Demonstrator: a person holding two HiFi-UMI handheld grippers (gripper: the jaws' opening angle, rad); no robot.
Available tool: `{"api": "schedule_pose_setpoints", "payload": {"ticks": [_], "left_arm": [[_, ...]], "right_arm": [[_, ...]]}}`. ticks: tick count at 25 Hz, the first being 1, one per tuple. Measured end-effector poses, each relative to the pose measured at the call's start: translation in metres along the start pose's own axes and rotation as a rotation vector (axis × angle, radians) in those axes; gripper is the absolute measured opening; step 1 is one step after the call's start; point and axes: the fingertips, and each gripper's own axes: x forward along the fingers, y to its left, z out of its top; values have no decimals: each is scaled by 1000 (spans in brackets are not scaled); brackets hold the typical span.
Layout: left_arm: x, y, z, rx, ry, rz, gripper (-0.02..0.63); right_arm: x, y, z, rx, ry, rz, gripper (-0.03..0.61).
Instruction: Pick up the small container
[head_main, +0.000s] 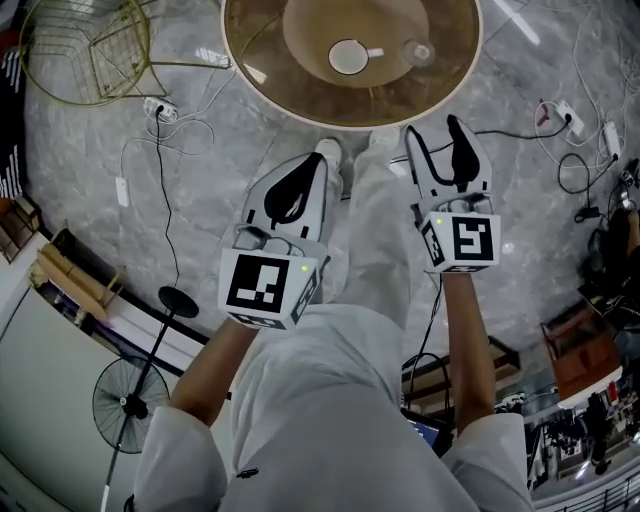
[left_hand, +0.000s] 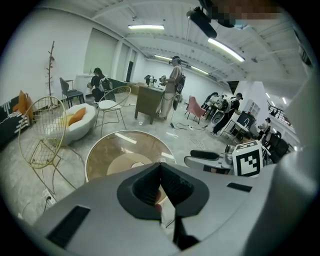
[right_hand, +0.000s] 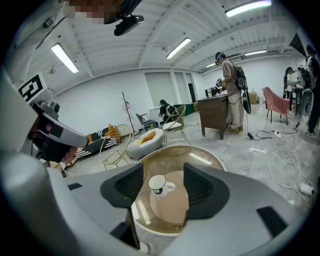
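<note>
The small container, a white cup (head_main: 348, 57), stands near the middle of a round glass table (head_main: 300, 100), ahead of both grippers. In the right gripper view the cup (right_hand: 158, 184) shows far off in the gap between the jaws, with the table (right_hand: 200, 160) under it. My right gripper (head_main: 433, 130) is open and empty, held short of the table's near rim. My left gripper (head_main: 305, 175) hangs lower and to the left. Its jaws meet at the tip, shut on nothing (left_hand: 160, 170). Neither gripper touches the cup.
A clear glass (head_main: 418, 52) stands right of the cup on the table. A gold wire chair (head_main: 85, 50) sits to the left, with cables and a power strip (head_main: 160, 108) on the marble floor. A floor fan (head_main: 130, 400) stands behind. Several people work far off.
</note>
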Motion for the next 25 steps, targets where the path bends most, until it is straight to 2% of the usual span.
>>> {"api": "schedule_pose_setpoints", "payload": {"ticks": [4,9,12,15,25], "left_arm": [[23,6,-19,-13,39,-8,18],[47,22,-35,-16,52,7,18],[59,27,-44,-22,50,8,18],[70,27,-56,-18,57,-7,18],[114,50,-87,-48,66,39,18]], "right_arm": [[25,-13,-18,-1,17,12,273],[55,-30,-41,-18,23,-14,296],[71,-40,-53,-81,37,-60,308],[85,-47,-65,-95,44,-88,368],[134,-80,-106,-99,75,-113,386]]}}
